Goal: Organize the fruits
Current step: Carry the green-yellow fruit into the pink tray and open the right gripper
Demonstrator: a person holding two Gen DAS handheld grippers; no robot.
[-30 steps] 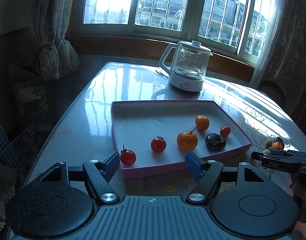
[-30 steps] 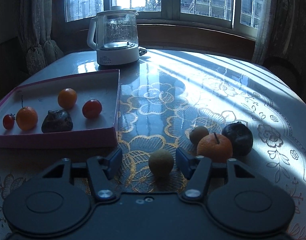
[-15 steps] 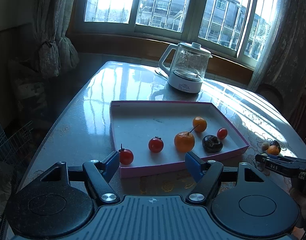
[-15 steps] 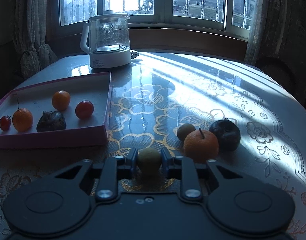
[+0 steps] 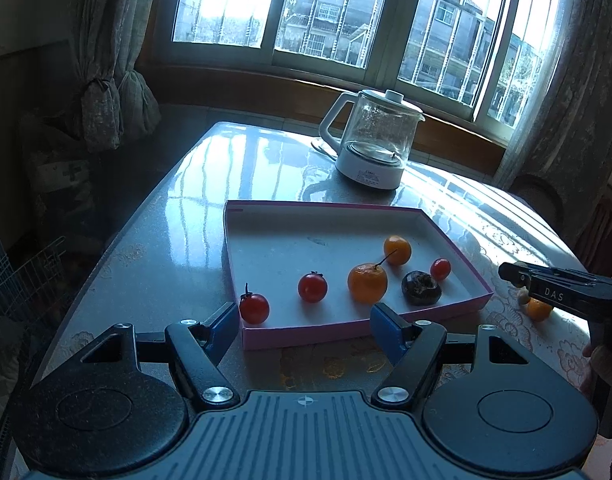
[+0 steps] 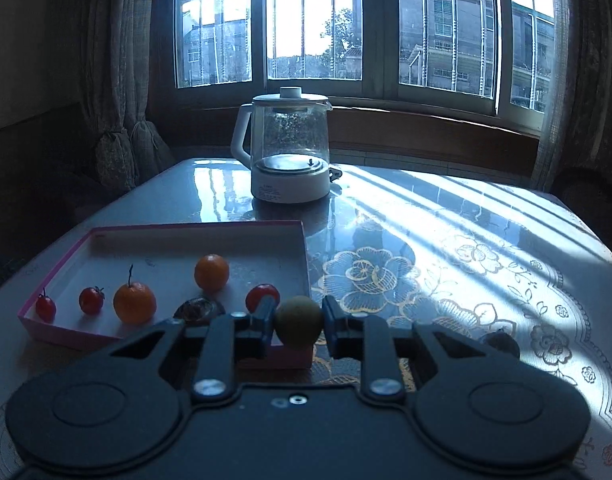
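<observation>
Yellow-green and round, the small fruit [image 6: 298,327] sat pinched across its middle in the right gripper [image 6: 298,326], raised near the pink tray [image 6: 306,256]; it looked light and likely to roll, while the left gripper [image 5: 303,322] hung open, empty.

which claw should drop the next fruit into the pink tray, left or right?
Right. The right claw is shut on the small greenish fruit, beside the pink tray's near corner. The left claw is open and holds nothing, so it would need to pick something up first.
</observation>
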